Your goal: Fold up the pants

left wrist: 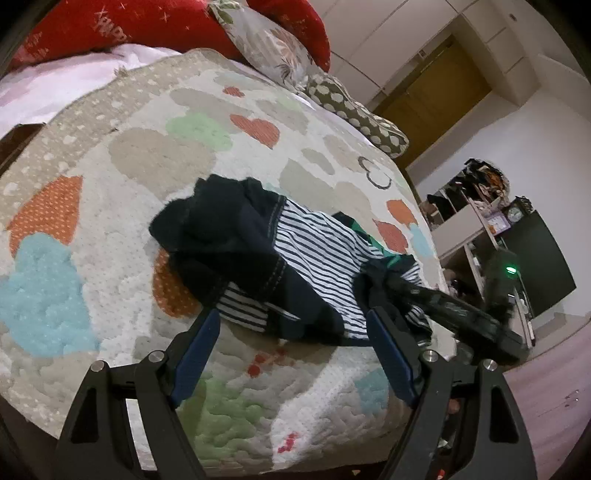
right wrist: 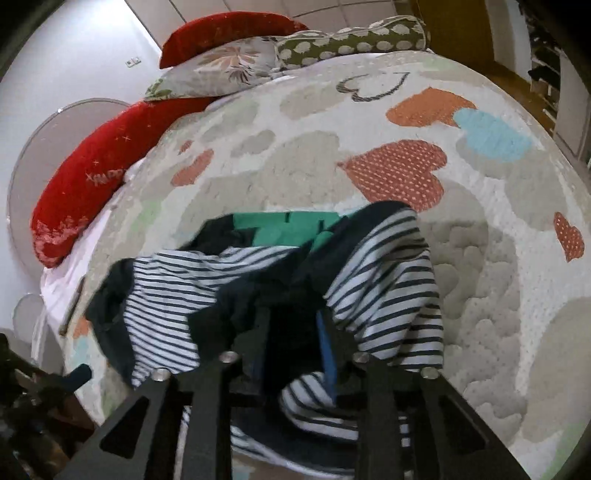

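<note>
The pants (left wrist: 280, 258) are navy with blue-and-white striped panels and a green patch. They lie crumpled on the heart-patterned bed cover (left wrist: 147, 147). My left gripper (left wrist: 291, 317) is open, its blue-padded jaws spread just in front of the near edge of the pants, holding nothing. In the right wrist view the pants (right wrist: 177, 280) are bunched up and lifted toward the camera. My right gripper (right wrist: 295, 317) is shut on a fold of the dark and striped cloth. That gripper also shows in the left wrist view (left wrist: 399, 291) at the right end of the pants.
Red cushions (left wrist: 110, 26), a floral pillow (left wrist: 269, 44) and a dotted olive pillow (left wrist: 354, 110) lie at the head of the bed. The bed edge drops off at right toward a shelf (left wrist: 476, 221) and a dark cabinet (left wrist: 539, 258).
</note>
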`<action>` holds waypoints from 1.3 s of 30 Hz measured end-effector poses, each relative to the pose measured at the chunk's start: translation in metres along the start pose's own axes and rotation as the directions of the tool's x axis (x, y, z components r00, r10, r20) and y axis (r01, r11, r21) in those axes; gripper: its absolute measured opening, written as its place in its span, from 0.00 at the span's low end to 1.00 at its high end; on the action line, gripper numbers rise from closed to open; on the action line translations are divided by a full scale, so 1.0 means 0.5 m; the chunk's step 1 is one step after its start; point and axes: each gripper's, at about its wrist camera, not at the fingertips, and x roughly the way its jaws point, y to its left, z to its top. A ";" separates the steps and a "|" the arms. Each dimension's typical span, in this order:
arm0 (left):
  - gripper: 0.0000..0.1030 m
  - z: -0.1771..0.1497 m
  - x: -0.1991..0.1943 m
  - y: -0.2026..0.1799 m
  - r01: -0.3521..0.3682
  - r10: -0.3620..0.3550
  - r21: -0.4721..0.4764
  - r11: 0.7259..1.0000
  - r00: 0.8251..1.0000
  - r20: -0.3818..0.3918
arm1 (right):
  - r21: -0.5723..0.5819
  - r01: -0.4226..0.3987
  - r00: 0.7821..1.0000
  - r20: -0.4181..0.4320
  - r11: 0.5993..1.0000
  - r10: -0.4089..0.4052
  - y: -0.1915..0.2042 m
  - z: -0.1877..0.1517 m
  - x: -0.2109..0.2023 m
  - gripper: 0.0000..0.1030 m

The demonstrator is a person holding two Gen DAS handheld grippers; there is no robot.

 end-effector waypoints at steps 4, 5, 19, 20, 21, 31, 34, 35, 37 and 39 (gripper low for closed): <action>0.78 -0.001 0.000 0.002 -0.035 0.035 0.000 0.999 0.999 0.001 | 0.029 -0.062 0.995 0.085 0.998 0.059 -0.020 -0.012 -0.065 0.38; 0.78 0.000 0.002 0.006 -0.049 0.049 -0.005 0.999 0.999 -0.001 | 0.040 -0.066 0.992 0.106 0.997 0.062 -0.030 -0.019 -0.082 0.40; 0.78 0.013 -0.023 0.123 -0.148 0.158 -0.188 0.971 0.987 0.036 | -0.055 -0.102 0.987 0.122 0.993 0.109 0.012 -0.029 -0.135 0.48; 0.78 0.011 -0.023 0.130 -0.146 0.155 -0.193 0.970 0.987 0.033 | -0.089 -0.101 0.988 0.111 0.991 0.111 0.039 -0.026 -0.128 0.48; 0.78 0.009 -0.023 0.138 -0.143 0.152 -0.201 0.969 0.988 0.031 | -0.119 -0.105 0.988 0.098 0.987 0.117 0.063 -0.024 -0.120 0.48; 0.78 -0.012 -0.060 0.184 -0.081 0.094 -0.210 0.974 0.994 0.053 | -0.326 -0.187 0.970 -0.208 0.926 0.123 0.335 0.026 0.078 0.67; 0.78 -0.020 -0.067 0.195 -0.060 0.073 -0.220 0.974 0.996 0.053 | -0.393 -0.137 0.966 -0.256 0.909 0.035 0.413 0.039 0.148 0.71; 0.78 -0.022 -0.070 0.198 -0.053 0.067 -0.221 0.974 0.996 0.056 | -0.419 -0.117 0.963 -0.269 0.901 0.000 0.436 0.037 0.168 0.71; 0.78 -0.026 -0.073 0.200 -0.045 0.059 -0.222 0.974 0.997 0.057 | -0.468 -0.074 0.952 -0.297 0.880 -0.078 0.471 0.029 0.206 0.73; 0.78 -0.029 -0.074 0.201 -0.035 0.049 -0.225 0.974 0.997 0.058 | -0.522 0.016 0.939 -0.285 0.853 -0.192 0.498 0.014 0.243 0.76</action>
